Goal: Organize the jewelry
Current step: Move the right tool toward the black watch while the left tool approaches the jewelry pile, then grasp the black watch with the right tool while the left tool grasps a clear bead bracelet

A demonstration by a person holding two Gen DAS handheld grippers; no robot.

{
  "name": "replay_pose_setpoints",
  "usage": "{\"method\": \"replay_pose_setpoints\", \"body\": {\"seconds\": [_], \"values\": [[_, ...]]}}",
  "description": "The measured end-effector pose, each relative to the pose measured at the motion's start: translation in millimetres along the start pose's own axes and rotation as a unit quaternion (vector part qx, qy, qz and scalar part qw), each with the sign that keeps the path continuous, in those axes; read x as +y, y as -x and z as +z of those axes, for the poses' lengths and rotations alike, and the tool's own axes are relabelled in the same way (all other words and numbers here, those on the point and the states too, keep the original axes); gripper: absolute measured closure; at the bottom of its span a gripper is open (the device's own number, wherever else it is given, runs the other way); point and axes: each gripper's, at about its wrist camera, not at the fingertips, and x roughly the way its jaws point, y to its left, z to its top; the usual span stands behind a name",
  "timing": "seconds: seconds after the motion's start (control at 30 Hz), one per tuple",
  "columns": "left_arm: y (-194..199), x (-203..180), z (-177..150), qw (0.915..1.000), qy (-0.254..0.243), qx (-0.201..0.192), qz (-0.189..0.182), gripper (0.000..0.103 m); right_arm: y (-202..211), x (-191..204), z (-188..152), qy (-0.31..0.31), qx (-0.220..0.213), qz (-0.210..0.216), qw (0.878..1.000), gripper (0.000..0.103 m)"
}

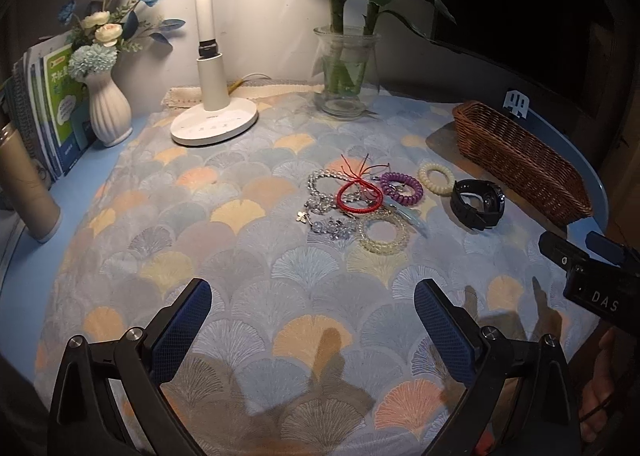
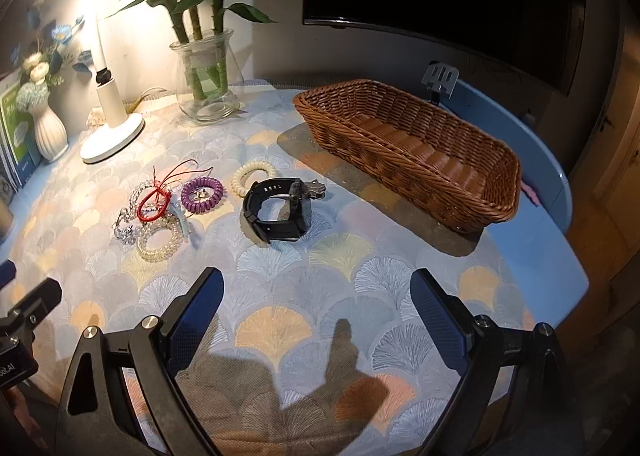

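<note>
Jewelry [image 1: 360, 200] lies mid-frame, above your left gripper [image 1: 312, 304], whose jaws gape wide, holding nothing. Rightward, the black watch [image 2: 278, 212] sits up-left of your right gripper [image 2: 316, 296], equally wide and empty; the wicker basket [image 2: 476, 200] waits upper right.

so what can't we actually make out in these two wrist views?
- Clear bead pieces, left view: tangled under the red cord bracelet; count unclear.
- Small charms inside the purple coil band, right view: too small to identify.
- Wicker basket interior, left view: hidden by its near wall.
- Right gripper body, left view: cut off by the frame edge.
</note>
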Motion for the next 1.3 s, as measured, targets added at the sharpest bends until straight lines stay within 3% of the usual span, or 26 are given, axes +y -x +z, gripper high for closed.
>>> {"method": "replay_pose_setpoints", "body": {"seconds": [0.23,0.3,0.37,0.53,0.6,0.97,1.3], "values": [[-37.4,-2.3,20.3,0.9955,0.002,0.048,-0.082,0.032,-27.0,-28.8,28.0,-0.032,0.030,0.072,0.996,0.017],[-52.3,-6.4,24.8,0.9939,-0.003,0.066,-0.089,0.056,-39.4,-28.1,34.8,-0.025,0.043,0.086,0.995,0.040],[-69.1,-9.9,28.4,0.9909,0.005,0.092,-0.099,0.062,-50.3,-24.8,37.9,-0.019,0.052,0.096,0.994,0.047],[-92.1,-22.3,34.8,0.9867,0.022,0.111,-0.117,0.070,-74.5,-15.1,42.7,-0.017,0.069,0.114,0.991,0.049],[-102.6,-25.6,33.8,0.9840,0.032,0.131,-0.116,0.080,-83.1,-12.0,44.6,-0.015,0.074,0.115,0.990,0.049],[-116.9,-14.7,37.0,0.9806,0.085,0.131,-0.119,0.081,-112.8,-3.8,52.8,-0.009,0.091,0.122,0.988,0.049],[-131.6,-18.9,51.9,0.9829,0.076,0.124,-0.113,0.076,-133.7,10.8,56.1,0.011,0.102,0.097,0.990,0.049]]}}
